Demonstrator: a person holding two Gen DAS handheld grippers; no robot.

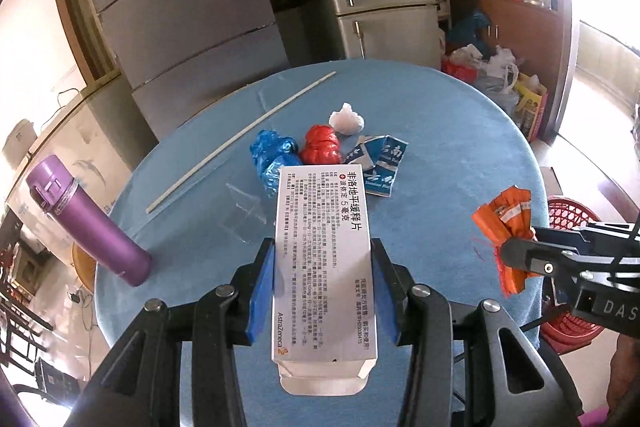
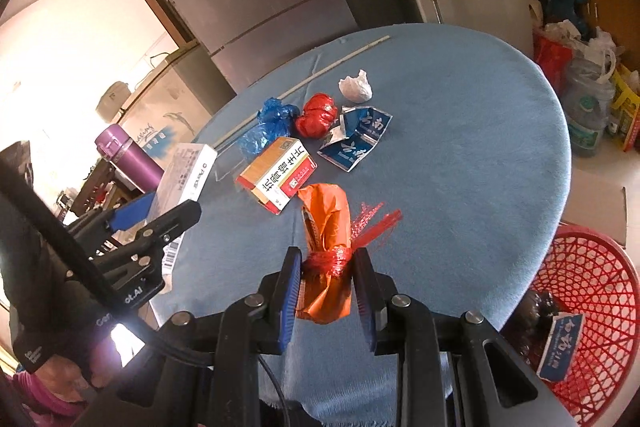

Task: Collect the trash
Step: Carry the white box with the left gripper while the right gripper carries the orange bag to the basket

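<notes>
The left gripper (image 1: 323, 259) holds a white medicine box (image 1: 322, 259) lengthwise between its blue fingers (image 1: 262, 291), which are clamped on the box's two long sides; the box's far end juts out past the fingertips and its near end reaches back toward the camera, clear of the blue surface (image 1: 440, 155). The right gripper (image 2: 326, 267) has its fingers (image 2: 291, 287) pressed together on an orange wrapper (image 2: 326, 215) bundled with red netting (image 2: 368, 223); the netted waist of the bundle sits right between the pads, the wrapper's upper part standing up beyond them and its lower part hanging below. From the left wrist view that same bundle shows at the right, above the surface's near edge. Still lying on the surface, well ahead of both pairs of fingers, are a crumpled blue bag (image 2: 266, 125), a red bag ball (image 2: 316, 115), a white paper wad (image 2: 356, 86), torn blue packaging (image 2: 356, 137) and an orange and white box (image 2: 276, 175). A red basket (image 2: 592, 307) stands on the floor to the right of the surface, with some trash already in it. A purple bottle (image 1: 86, 223) stands at the surface's left edge.
</notes>
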